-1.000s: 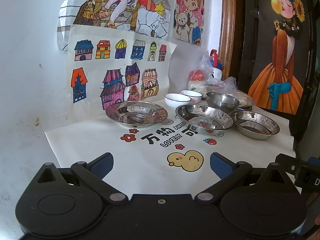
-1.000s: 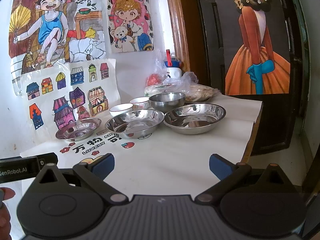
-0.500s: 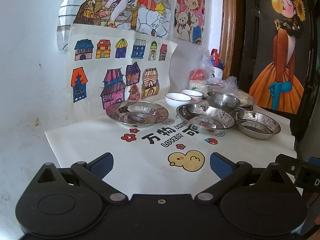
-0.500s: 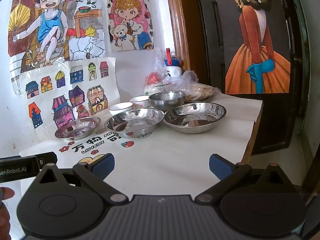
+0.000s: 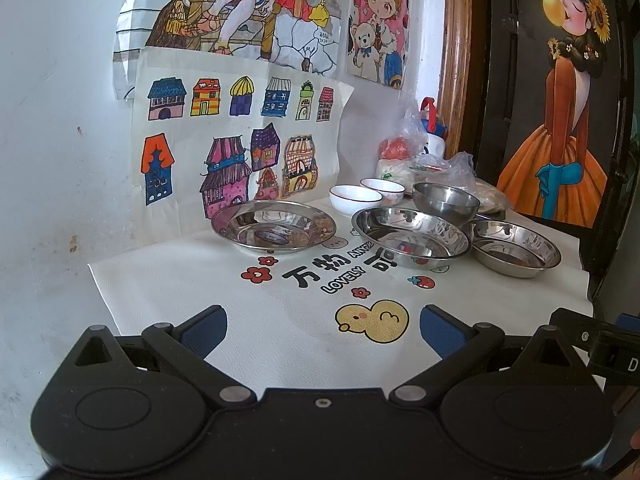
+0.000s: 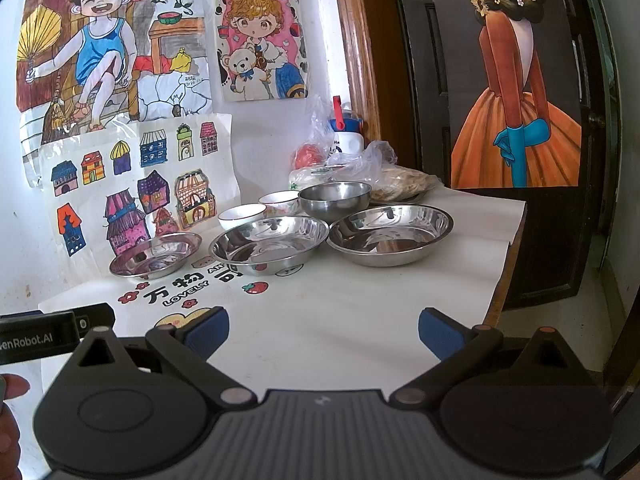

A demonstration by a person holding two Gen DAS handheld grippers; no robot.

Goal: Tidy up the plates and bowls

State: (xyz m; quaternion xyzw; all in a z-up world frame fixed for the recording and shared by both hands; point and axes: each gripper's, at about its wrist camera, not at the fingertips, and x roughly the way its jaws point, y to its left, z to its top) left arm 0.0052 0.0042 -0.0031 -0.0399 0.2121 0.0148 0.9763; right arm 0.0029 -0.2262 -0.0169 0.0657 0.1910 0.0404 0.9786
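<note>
Six dishes sit on the worktop, none stacked yet. Landmark: the middle steel plate. Left of it, a smaller steel plate; right of it, touching or nearly so, a third steel plate. Behind it, two white bowls side by side, and a steel bowl behind its right edge.

Left gripper and right gripper both hover short of the dishes, jaws spread wide and empty.

Step in hand, by my reading: the approach, nothing grasped. Next move likely calls for reaching forward to one plate's rim, pinching it, and nesting it into the middle plate. Thin, slick rims may slip.
</note>
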